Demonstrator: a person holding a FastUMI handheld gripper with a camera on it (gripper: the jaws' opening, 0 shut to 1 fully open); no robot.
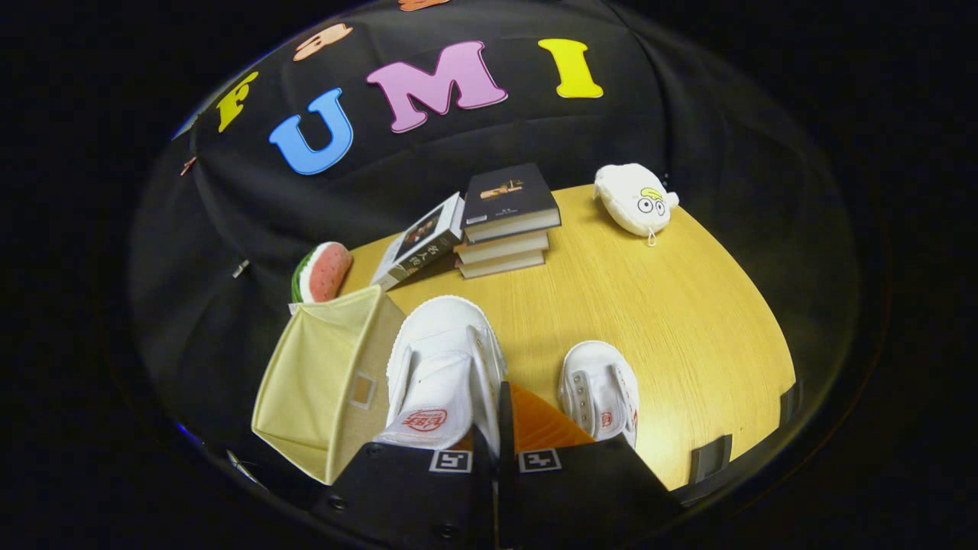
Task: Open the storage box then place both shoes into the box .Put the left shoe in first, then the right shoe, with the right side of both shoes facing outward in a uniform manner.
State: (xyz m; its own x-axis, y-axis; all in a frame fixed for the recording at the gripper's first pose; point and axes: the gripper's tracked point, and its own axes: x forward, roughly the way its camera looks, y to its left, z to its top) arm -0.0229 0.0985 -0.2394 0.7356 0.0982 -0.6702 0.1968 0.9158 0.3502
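Note:
My gripper [500, 431] is shut on the side wall of a white canvas shoe [443, 359], pinching its upper edge between the fingers. The shoe hangs toe-forward just ahead of the fingers, its tongue with a red logo close to them. A beige fabric storage box [321, 382] stands directly left of the held shoe, touching or nearly touching it; a small label window shows on its facing side, and its inside is hidden. The second white shoe [600, 389] rests on the wooden table [657, 305] to the right of the fingers, toe pointing away.
Beyond the shoes a stack of three books [508, 218] lies on the table with another book [420, 241] leaning against it. A watermelon-slice plush [325, 271] sits behind the box. A white plush pouch [634, 198] lies at the far right.

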